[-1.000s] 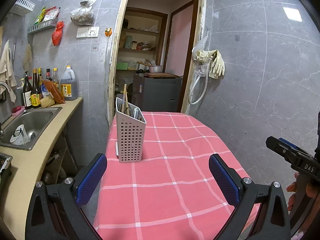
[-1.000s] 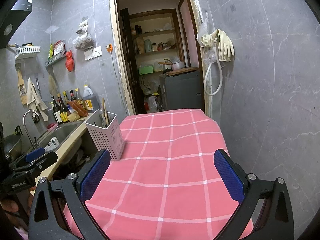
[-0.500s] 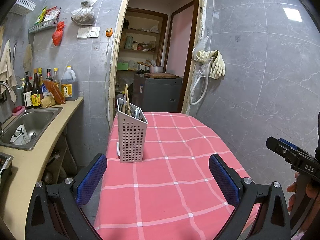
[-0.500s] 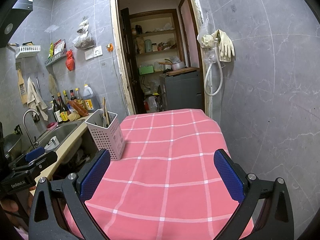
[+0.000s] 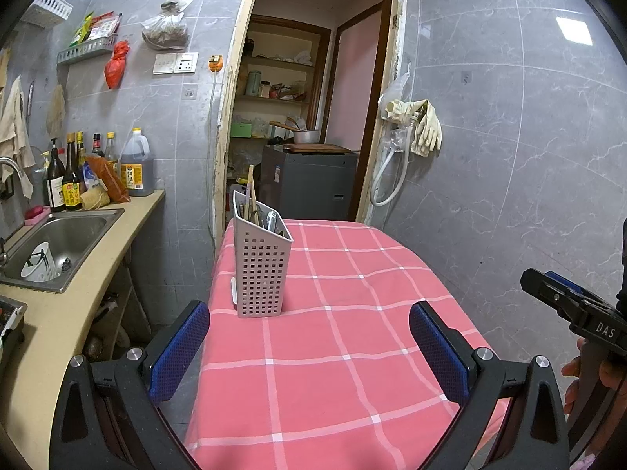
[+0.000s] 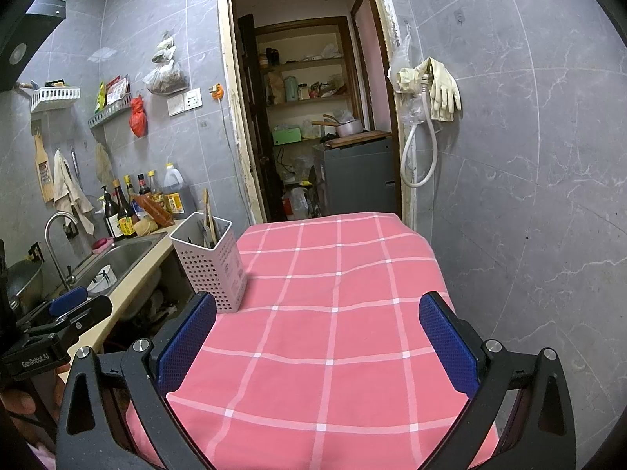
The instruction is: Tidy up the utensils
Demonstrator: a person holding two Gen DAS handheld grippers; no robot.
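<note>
Pink checked cloth covers the table, set against grey tiled walls. On its far left edge stands the perforated utensil holder with utensils upright inside. Left gripper and right gripper hover spread wide, both empty. A sink lies left.

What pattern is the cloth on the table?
Pink tablecloth with a white grid check, clearest in the right wrist view.

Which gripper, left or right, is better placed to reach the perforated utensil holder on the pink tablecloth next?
Probably the left gripper. The utensil holder stands almost straight ahead of it, near its left finger. For the right gripper, the holder sits off to its left, at the table edge. Both have open, empty jaws.
</note>
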